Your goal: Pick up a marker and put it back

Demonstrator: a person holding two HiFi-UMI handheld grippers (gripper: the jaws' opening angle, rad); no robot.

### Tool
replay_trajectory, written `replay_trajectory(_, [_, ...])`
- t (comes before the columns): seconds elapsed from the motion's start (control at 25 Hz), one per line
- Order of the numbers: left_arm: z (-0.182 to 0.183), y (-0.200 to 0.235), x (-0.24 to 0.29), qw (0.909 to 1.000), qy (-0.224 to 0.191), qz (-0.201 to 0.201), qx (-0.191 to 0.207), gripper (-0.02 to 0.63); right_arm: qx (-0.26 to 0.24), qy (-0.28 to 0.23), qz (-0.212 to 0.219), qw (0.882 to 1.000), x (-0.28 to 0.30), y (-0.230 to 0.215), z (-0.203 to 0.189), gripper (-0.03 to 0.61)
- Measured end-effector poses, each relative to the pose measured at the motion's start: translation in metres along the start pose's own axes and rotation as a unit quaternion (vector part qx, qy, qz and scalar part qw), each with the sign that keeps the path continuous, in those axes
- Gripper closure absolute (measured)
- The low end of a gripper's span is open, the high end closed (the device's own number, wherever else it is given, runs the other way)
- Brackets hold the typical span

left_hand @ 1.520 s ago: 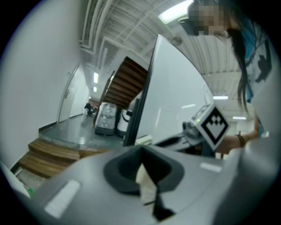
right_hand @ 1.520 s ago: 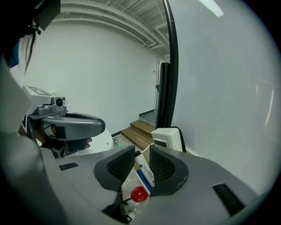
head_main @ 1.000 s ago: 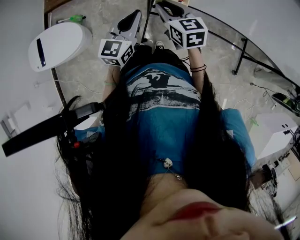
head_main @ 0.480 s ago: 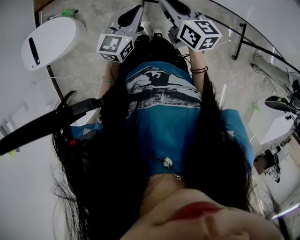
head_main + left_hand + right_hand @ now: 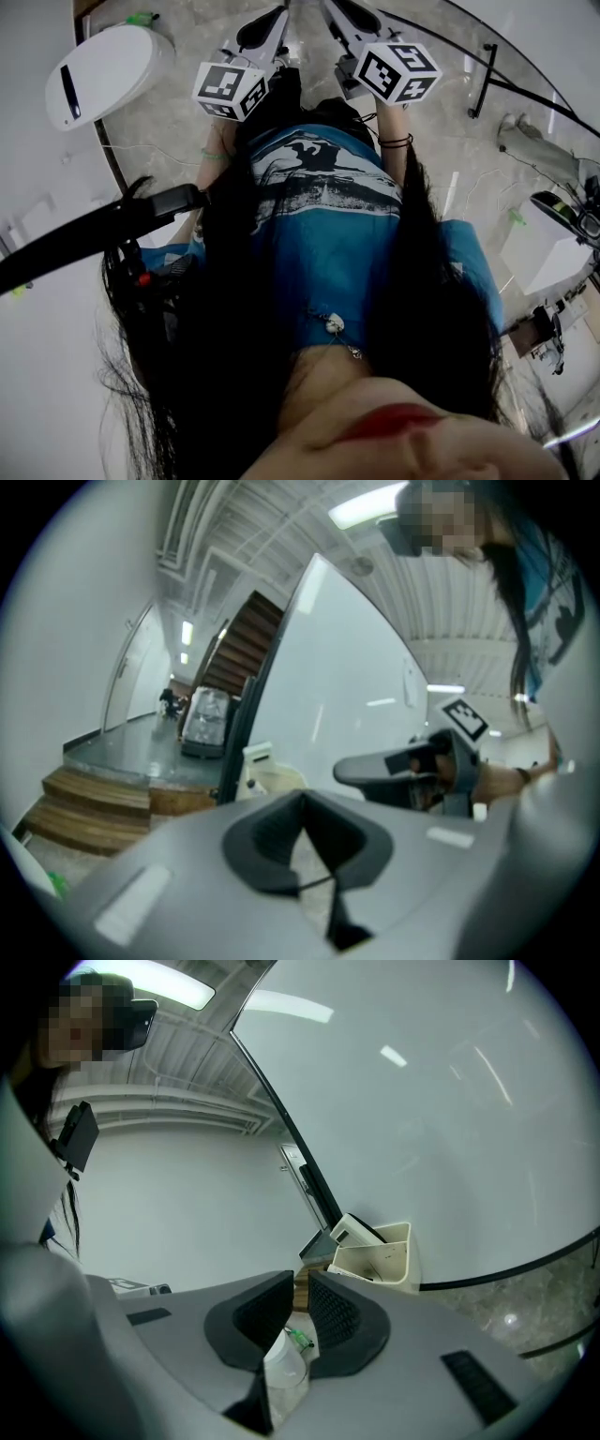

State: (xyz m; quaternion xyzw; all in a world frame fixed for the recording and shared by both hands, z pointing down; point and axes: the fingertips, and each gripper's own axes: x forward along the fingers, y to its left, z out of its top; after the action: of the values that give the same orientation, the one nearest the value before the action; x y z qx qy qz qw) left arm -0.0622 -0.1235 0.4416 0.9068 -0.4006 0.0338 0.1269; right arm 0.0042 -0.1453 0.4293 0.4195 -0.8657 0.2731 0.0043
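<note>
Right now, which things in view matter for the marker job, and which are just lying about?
Job:
- green marker, on the floor, not picked up
- right gripper, jaws just been closing, nothing between them
- left gripper, shut, empty

Lying about:
- white round container
- cream tray
- white box

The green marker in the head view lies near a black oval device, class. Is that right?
Not quite. The oval device is white, not black; only a small slot on it is dark. The head view shows this. The green marker does lie near it.
</note>
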Motion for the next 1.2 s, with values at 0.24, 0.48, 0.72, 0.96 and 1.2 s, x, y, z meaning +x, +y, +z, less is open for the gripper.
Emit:
replay_trajectory(0.24, [-0.009, -0.039, -0.017, 0.9996, -0.007, 0.027, 0.000, 0.611, 0.000, 0.004, 0.014, 1.000, -0.050, 0.004, -0.017, 0.548])
replay_trajectory(0.48, [-0.048, -0.152, -0.042, 0.9979, -0.005, 0.064, -0.010, 0.611, -0.016, 0.019, 0.038, 0.999, -0.158, -0.004, -0.047, 0.561])
replay_trajectory(0.72, [-0.068, -0.238, -0.062, 0.9972, 0.004, 0.074, -0.008, 0.611, -0.012, 0.034, 0.066, 0.997, -0.232, 0.005, -0.074, 0.564])
replay_trajectory(0.96, [-0.064, -0.273, -0.101, 0.9956, 0.003, 0.093, 0.006, 0.611, -0.004, 0.038, 0.094, 0.995, -0.264, 0.038, -0.092, 0.565])
replay_trajectory(1.2, [-0.072, -0.286, -0.128, 0.9943, 0.011, 0.106, 0.002, 0.611, 0.006, 0.053, 0.098, 0.994, -0.274, 0.054, -0.115, 0.565])
